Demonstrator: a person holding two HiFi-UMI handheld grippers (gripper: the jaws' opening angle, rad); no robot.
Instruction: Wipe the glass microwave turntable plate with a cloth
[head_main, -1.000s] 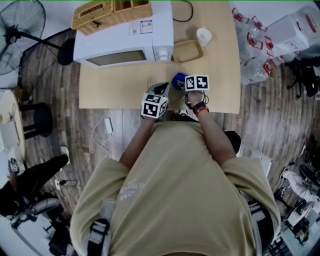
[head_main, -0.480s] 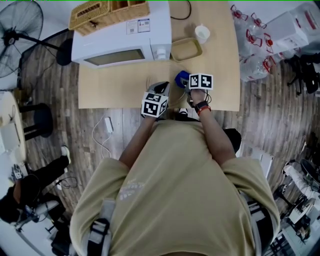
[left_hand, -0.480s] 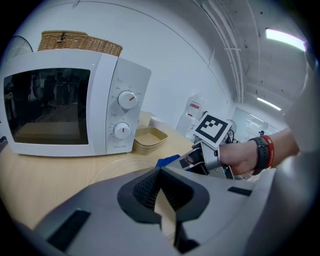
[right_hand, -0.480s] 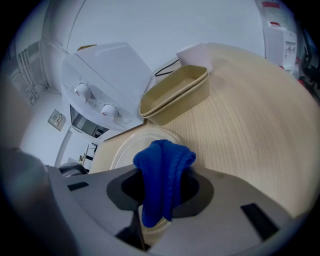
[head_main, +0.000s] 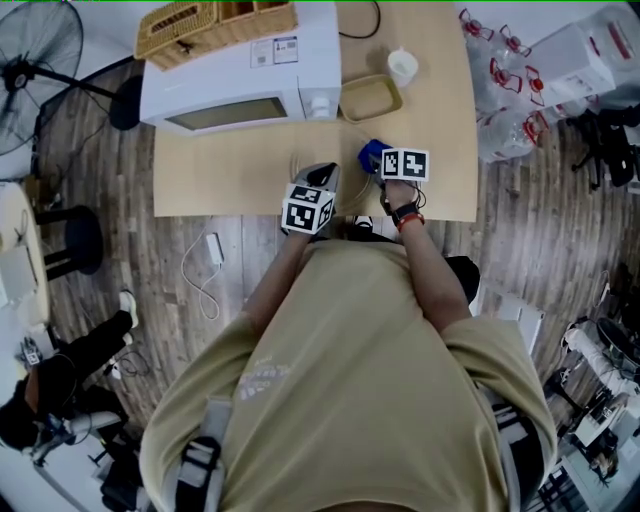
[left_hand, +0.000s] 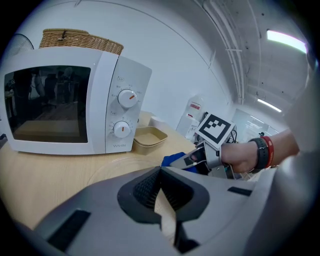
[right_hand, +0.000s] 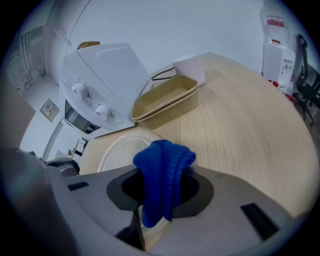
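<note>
The clear glass turntable plate (right_hand: 122, 150) lies flat on the wooden table (head_main: 220, 170), and its rim (left_hand: 117, 167) shows just ahead of my left jaws. My left gripper (left_hand: 160, 172) is shut on the plate's near edge; in the head view it (head_main: 321, 175) is by the table's front edge. My right gripper (right_hand: 161, 187) is shut on a folded blue cloth (right_hand: 165, 160), which sticks up from the jaws just off the plate's right side. From above, the cloth (head_main: 372, 152) sits ahead of the right gripper (head_main: 380, 163).
A white microwave (head_main: 240, 85) with a wicker basket (head_main: 215, 22) on top stands at the back of the table. A beige tray (head_main: 372, 100) and a white cup (head_main: 403, 68) sit to its right. Plastic-wrapped bottles (head_main: 505, 90) and a fan (head_main: 40, 45) stand on the floor.
My right gripper and the blue cloth have shifted a little to the right and away from me. The left gripper has stayed put on the plate.
</note>
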